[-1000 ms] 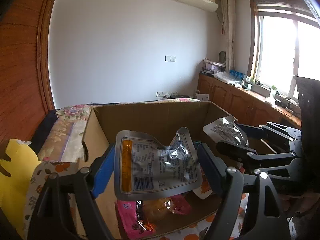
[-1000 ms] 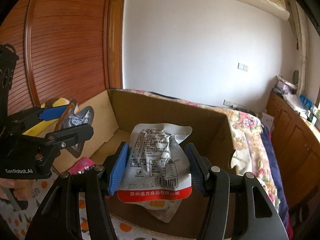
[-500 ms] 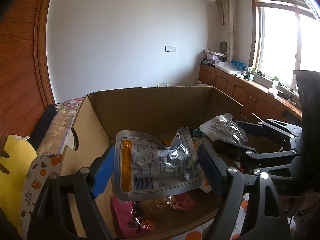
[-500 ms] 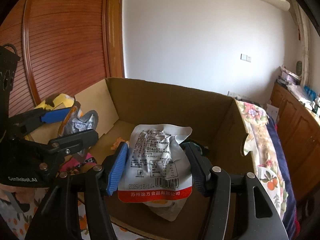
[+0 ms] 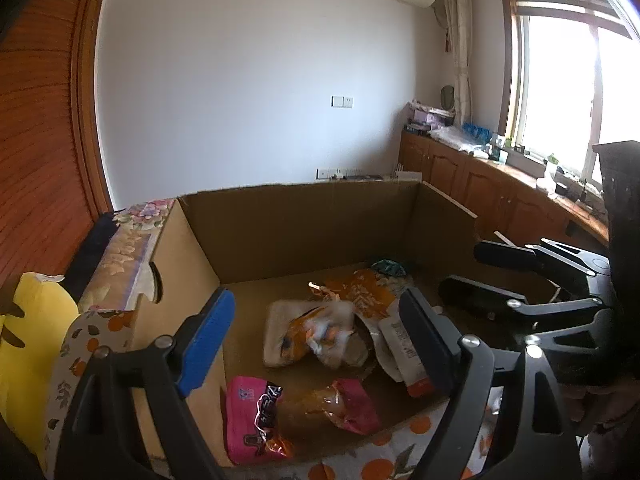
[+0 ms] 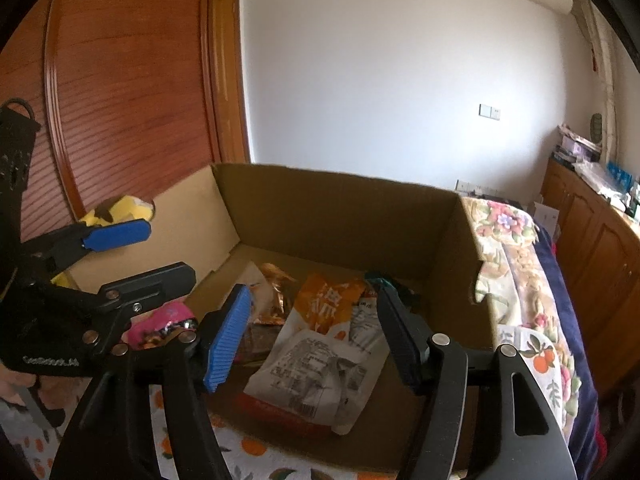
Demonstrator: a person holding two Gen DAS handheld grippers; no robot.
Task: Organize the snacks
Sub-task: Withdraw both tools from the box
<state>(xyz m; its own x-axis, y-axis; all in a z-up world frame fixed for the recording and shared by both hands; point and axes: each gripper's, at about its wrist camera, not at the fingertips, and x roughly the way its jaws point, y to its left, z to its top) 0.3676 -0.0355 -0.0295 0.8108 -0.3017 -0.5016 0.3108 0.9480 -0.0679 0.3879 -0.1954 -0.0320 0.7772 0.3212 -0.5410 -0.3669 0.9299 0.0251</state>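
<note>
Both crinkly silver foil snack pouches [image 6: 316, 376] had dropped into our brown cardboard box [image 5: 304, 228] as our left gripper [image 5: 316, 340] and right gripper [image 6: 316, 336] jaws opened wide and empty; light, slippery, best pinched at edge seams.

My left wrist view looks forward and downward along its fingers, close over the near rim of the cardboard box [image 5: 304, 228]; my right wrist view does likewise from beside it; both share the box interior and the white wall [image 6: 400, 80]
</note>
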